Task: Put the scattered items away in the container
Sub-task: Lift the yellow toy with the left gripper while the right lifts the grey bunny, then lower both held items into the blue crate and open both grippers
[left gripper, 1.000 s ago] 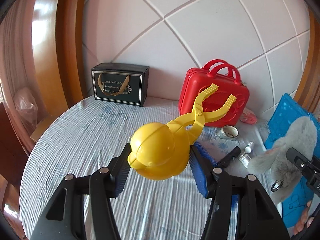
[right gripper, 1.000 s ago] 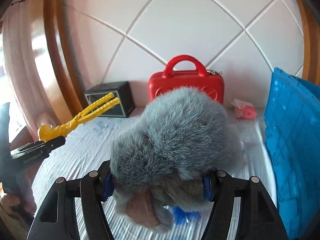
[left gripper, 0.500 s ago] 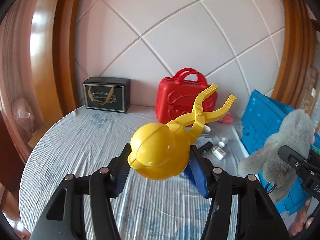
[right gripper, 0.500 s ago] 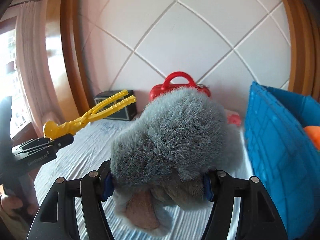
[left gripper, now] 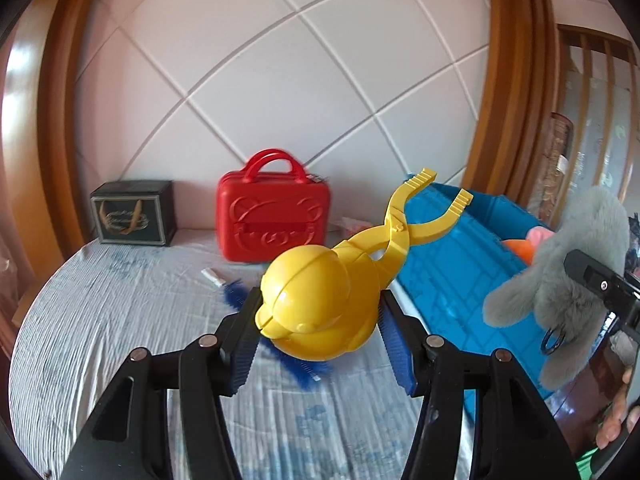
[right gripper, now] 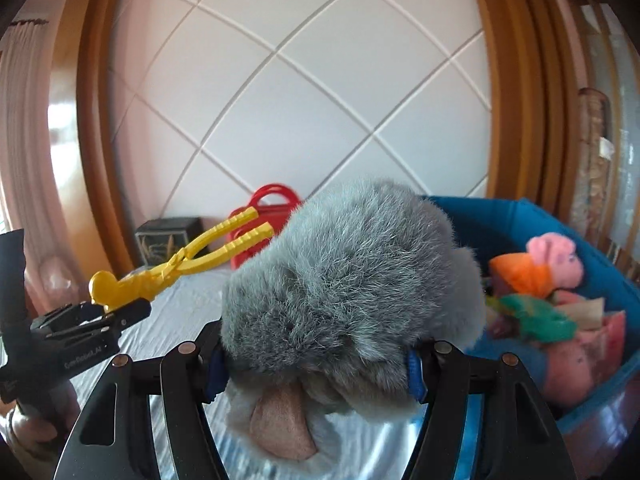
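My left gripper (left gripper: pixel 320 320) is shut on a yellow snowball-maker toy (left gripper: pixel 320 304), gripped at its ball end, handles pointing up toward the blue bin (left gripper: pixel 452 276). My right gripper (right gripper: pixel 316 364) is shut on a grey furry plush (right gripper: pixel 352 276), held above the table left of the blue bin (right gripper: pixel 612 284). The plush also shows at the right of the left wrist view (left gripper: pixel 568 280). The yellow toy shows at the left of the right wrist view (right gripper: pixel 168 268). The bin holds a pink pig plush (right gripper: pixel 556 252) and orange and green items.
A red toy suitcase (left gripper: pixel 272 220) and a dark box (left gripper: pixel 132 216) stand at the back against the wall. A blue feathery item (left gripper: pixel 236 296) and a small white item (left gripper: pixel 212 276) lie on the striped tablecloth (left gripper: pixel 100 320).
Both grippers have swung right toward the blue bin while holding their items. The bin's inside and its contents have come into the right wrist view.
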The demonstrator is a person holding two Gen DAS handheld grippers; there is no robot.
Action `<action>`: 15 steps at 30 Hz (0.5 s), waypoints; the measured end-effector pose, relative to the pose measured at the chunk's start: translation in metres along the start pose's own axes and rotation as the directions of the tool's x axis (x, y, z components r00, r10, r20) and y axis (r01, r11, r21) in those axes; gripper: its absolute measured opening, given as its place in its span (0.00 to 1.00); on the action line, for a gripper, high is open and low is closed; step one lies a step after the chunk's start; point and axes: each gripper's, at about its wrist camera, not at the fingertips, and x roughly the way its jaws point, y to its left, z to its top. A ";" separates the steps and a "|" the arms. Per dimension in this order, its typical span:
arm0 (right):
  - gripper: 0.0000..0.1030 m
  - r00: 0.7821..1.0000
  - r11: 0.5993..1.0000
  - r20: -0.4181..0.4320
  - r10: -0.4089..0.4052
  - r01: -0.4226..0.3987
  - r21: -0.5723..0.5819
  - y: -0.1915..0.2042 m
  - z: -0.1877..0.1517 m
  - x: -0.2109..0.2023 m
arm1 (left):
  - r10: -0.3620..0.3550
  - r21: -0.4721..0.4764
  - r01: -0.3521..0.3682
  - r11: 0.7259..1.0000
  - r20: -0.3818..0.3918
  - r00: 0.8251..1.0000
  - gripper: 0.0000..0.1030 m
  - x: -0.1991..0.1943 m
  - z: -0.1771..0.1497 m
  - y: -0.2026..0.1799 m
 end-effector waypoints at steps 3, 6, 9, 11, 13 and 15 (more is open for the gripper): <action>0.65 0.999 0.999 0.030 -0.034 0.033 0.009 -0.037 0.009 -0.014 | -0.033 0.026 0.032 0.999 0.026 0.999 0.53 0.002 0.009 -0.047; 0.65 0.996 0.998 0.053 -0.070 0.070 0.004 -0.088 0.019 -0.030 | -0.067 0.034 0.065 0.997 0.053 0.996 0.53 0.010 0.018 -0.103; 0.65 0.993 0.995 0.064 -0.099 0.100 -0.014 -0.143 0.027 -0.045 | -0.085 0.033 0.083 0.996 0.068 0.994 0.54 0.020 0.027 -0.160; 0.65 0.991 0.992 0.065 -0.118 0.120 -0.027 -0.181 0.034 -0.052 | -0.101 0.035 0.099 0.994 0.066 0.993 0.54 0.031 0.033 -0.200; 0.65 0.989 0.990 0.063 -0.135 0.137 -0.037 -0.216 0.039 -0.053 | -0.105 0.040 0.103 0.994 0.058 0.993 0.54 0.043 0.038 -0.240; 0.65 0.989 0.988 0.045 -0.143 0.145 -0.044 -0.252 0.043 -0.049 | -0.100 0.043 0.098 0.994 0.035 0.994 0.54 0.054 0.042 -0.273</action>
